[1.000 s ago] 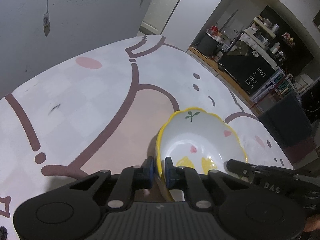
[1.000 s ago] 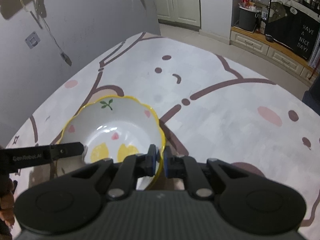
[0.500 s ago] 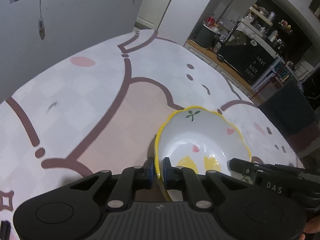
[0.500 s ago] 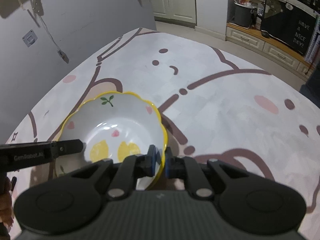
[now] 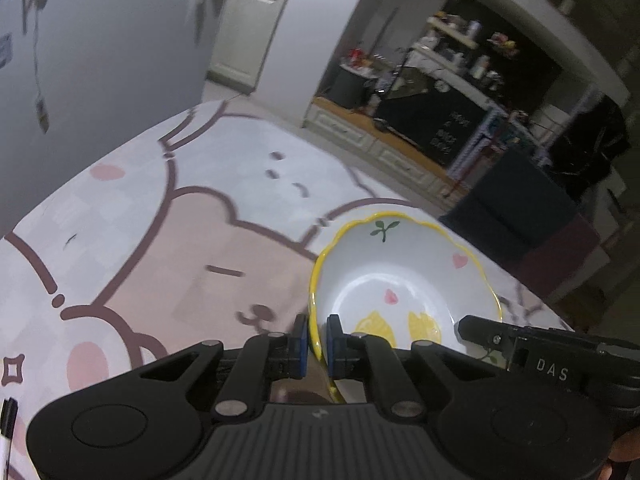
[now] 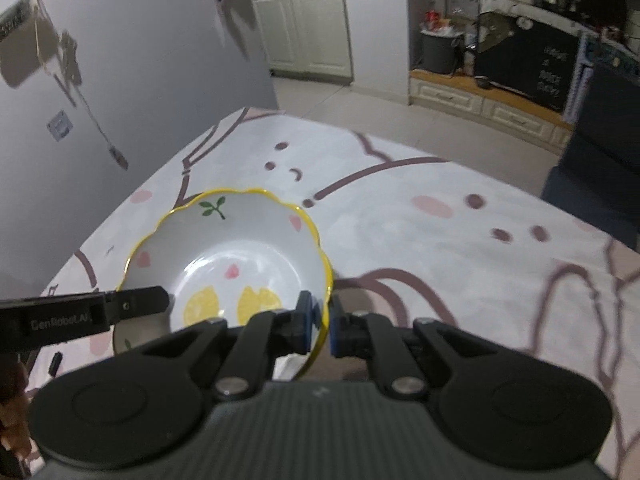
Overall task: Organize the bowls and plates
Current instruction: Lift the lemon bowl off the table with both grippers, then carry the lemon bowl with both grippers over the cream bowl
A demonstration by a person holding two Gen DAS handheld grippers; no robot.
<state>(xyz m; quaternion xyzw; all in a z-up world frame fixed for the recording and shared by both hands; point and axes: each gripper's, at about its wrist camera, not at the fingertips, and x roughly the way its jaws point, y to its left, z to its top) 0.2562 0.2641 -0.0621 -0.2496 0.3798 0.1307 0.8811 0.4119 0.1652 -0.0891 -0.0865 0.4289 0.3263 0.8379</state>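
A white bowl (image 5: 404, 280) with a wavy yellow rim, lemon slices, pink hearts and a green sprig hangs above the table, held from both sides. My left gripper (image 5: 318, 342) is shut on its left rim, blue pads pressing either side of the wall. In the right wrist view the same bowl (image 6: 236, 248) has my right gripper (image 6: 320, 326) shut on its right rim. Each view shows the other gripper's black finger reaching the opposite rim: the right gripper (image 5: 480, 330) and the left gripper (image 6: 160, 296).
A table (image 5: 160, 240) under a pale cloth with a cartoon bear in brown lines and pink patches lies below. A grey wall (image 6: 120, 60) stands along its left. A pen (image 5: 6, 420) lies at the near left edge. Cabinets (image 6: 304, 28) and a dark chair (image 5: 520, 216) stand beyond.
Both grippers have risen with the bowl and shifted across the table. The bear's face on the cloth now shows under the left gripper, and more of the room beyond is in view.
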